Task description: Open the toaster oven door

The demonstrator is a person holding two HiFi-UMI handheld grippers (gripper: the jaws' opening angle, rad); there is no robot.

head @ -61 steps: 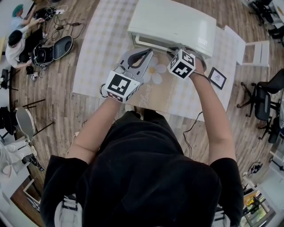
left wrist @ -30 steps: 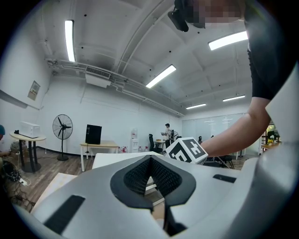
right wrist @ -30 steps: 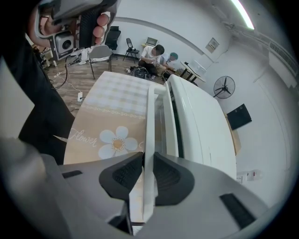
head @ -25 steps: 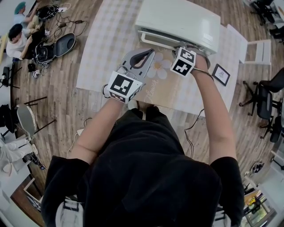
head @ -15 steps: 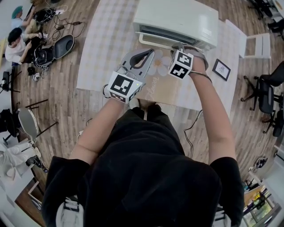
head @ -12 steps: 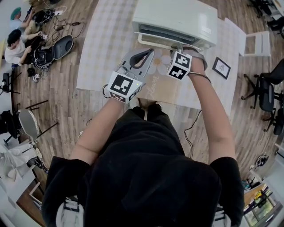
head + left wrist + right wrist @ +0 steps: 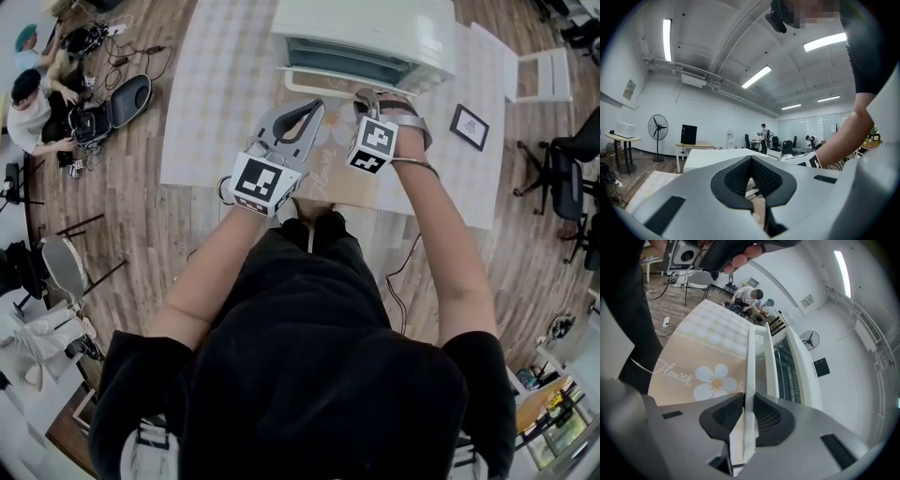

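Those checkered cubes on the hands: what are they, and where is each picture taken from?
They belong to two hand-held grippers, one in each of a person's hands. One picture looks down from the person's head; the other two look along each gripper's jaws. On the checked tablecloth stand a toaster oven and a small framed picture. The right gripper is clamped on the oven's door handle, the door apparently partly open. The left gripper is shut and empty.

wood floor (image 7: 112, 216), white walls (image 7: 708, 117), office chairs (image 7: 561, 187)
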